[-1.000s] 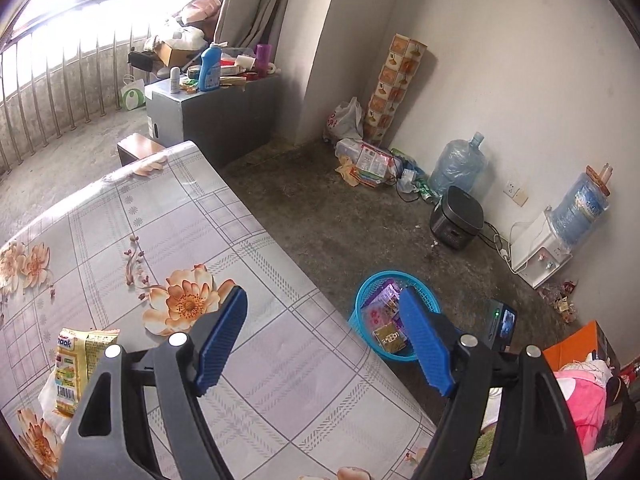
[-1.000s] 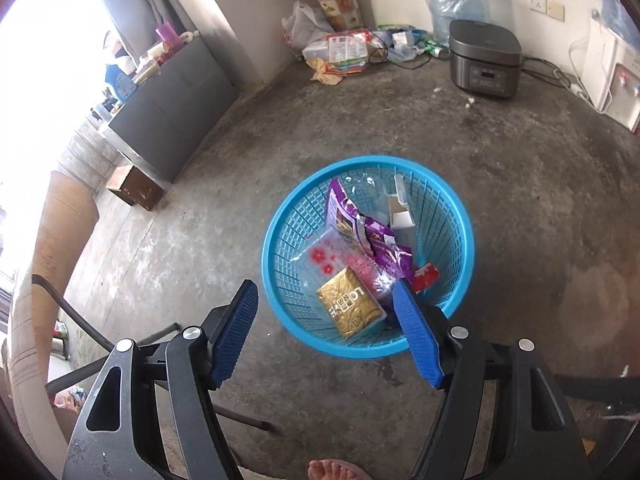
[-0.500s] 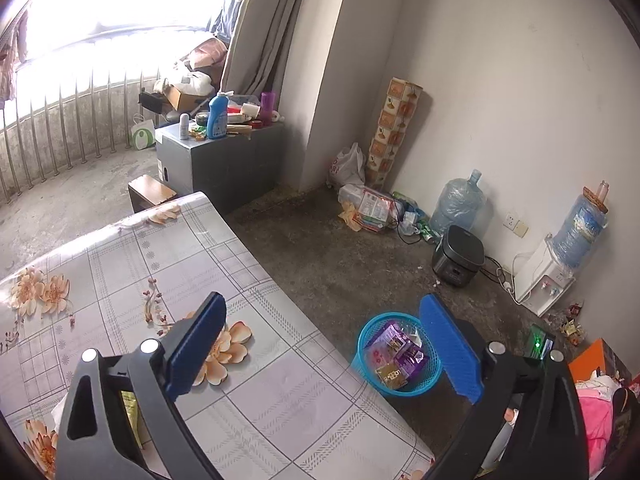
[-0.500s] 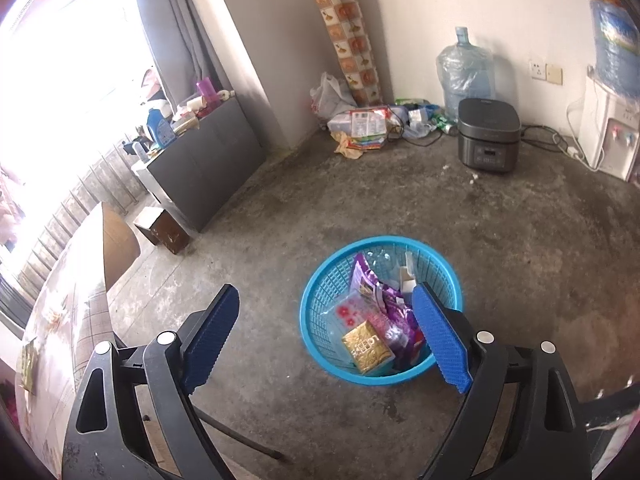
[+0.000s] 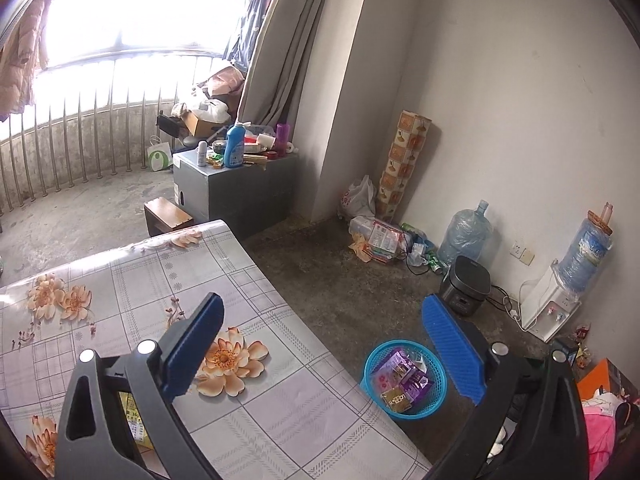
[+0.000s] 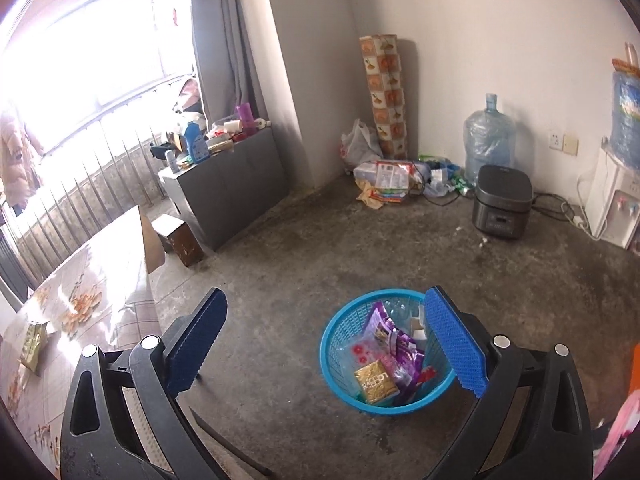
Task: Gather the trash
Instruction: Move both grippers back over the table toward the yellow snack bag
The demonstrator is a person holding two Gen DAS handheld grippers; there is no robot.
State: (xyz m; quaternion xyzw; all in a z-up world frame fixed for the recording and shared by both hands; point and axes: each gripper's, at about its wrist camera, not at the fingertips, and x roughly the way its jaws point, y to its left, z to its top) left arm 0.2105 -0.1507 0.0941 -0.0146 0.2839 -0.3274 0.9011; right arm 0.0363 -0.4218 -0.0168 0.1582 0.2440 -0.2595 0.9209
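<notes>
A blue mesh basket point(image 6: 344, 328) stands on the concrete floor and holds several wrappers: a gold packet point(image 6: 376, 380), a purple one point(image 6: 400, 354) and a clear bag. It also shows in the left wrist view point(image 5: 374, 360), beside the table. My right gripper point(image 6: 324, 344) is open and empty, high above the floor near the basket. My left gripper point(image 5: 322, 348) is open and empty above the floral-cloth table point(image 5: 120, 280). A yellow snack bag point(image 5: 134, 420) lies on the table, mostly hidden behind the left finger; it also shows in the right wrist view point(image 6: 32, 344).
A grey cabinet point(image 5: 240, 188) with bottles on top stands by the curtain. A litter pile point(image 6: 392, 178), a water jug point(image 6: 488, 140), a black rice cooker point(image 6: 502, 208) and a water dispenser point(image 6: 612, 208) line the far wall. A small wooden stool point(image 6: 182, 238) stands by the cabinet.
Both grippers have risen and pulled back: the basket looks smaller and farther in both views. The yellow snack bag has slid behind the left finger. Both stay open.
</notes>
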